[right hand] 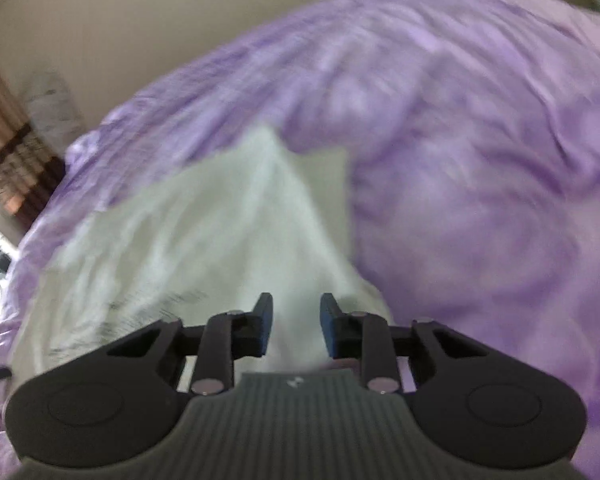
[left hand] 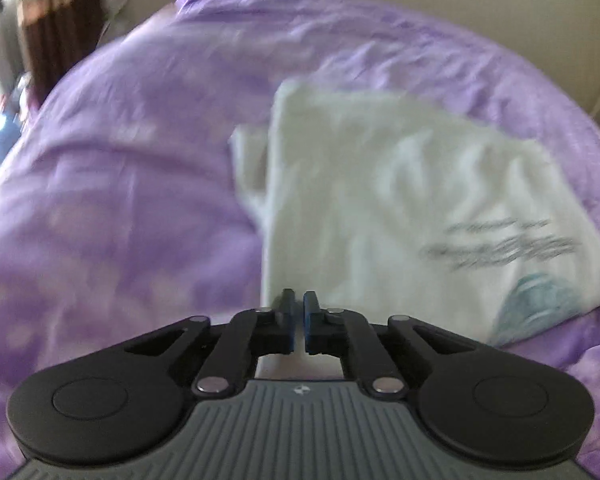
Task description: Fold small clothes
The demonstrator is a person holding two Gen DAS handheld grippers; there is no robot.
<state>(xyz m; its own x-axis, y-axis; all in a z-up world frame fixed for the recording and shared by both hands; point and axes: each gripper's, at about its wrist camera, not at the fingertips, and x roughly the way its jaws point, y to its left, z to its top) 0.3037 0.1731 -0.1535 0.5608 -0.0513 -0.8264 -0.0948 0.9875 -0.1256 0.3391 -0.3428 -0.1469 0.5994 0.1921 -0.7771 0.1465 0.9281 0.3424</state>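
Observation:
A white T-shirt (left hand: 400,200) with grey lettering and a teal print lies partly folded on the purple bedspread (left hand: 120,200). One sleeve sticks out on its left side. My left gripper (left hand: 296,300) is over the shirt's near left edge with its jaws almost closed; I cannot tell whether cloth is pinched between them. In the right wrist view the same shirt (right hand: 204,232) lies ahead and to the left. My right gripper (right hand: 296,312) is open above the shirt's near right edge, with white cloth showing between the fingers. Both views are blurred.
The purple bedspread (right hand: 480,200) fills most of both views and is wrinkled. A beige wall (right hand: 140,20) stands behind the bed. A brown curtain (left hand: 60,28) and a bright window lie at the far left.

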